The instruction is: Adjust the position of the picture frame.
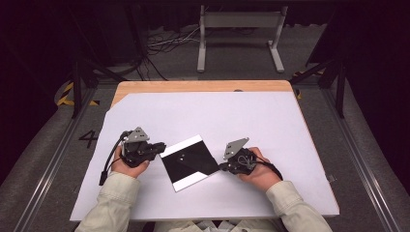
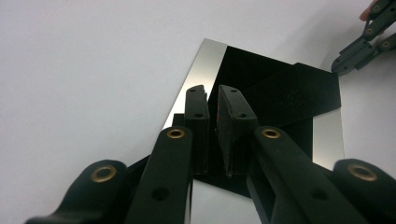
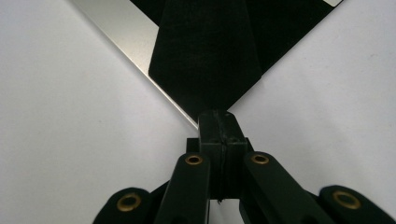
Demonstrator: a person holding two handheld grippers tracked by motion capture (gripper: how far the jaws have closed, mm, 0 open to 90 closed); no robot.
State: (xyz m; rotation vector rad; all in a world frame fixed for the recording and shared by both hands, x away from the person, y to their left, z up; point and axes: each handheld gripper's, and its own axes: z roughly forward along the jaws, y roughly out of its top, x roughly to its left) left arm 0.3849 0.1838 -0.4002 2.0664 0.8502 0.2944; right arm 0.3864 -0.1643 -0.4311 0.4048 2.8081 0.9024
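Right gripper [image 3: 219, 122]: jaws pressed together, tips at near-right corner of black square paper sheet with white margins [image 1: 189, 162]; whether corner is pinched, cannot tell. Folded-over black flap [image 3: 205, 51] points toward it, likely being creased or drawn across.

Left gripper [image 2: 212, 100]: jaws slightly apart, nothing clamped, tips resting over sheet's left edge, probably pinning it against sliding.

Sheet lies flat, rotated, near front-centre of white worktop cover [image 1: 208, 116]; wooden table edge [image 1: 203, 86] beyond.
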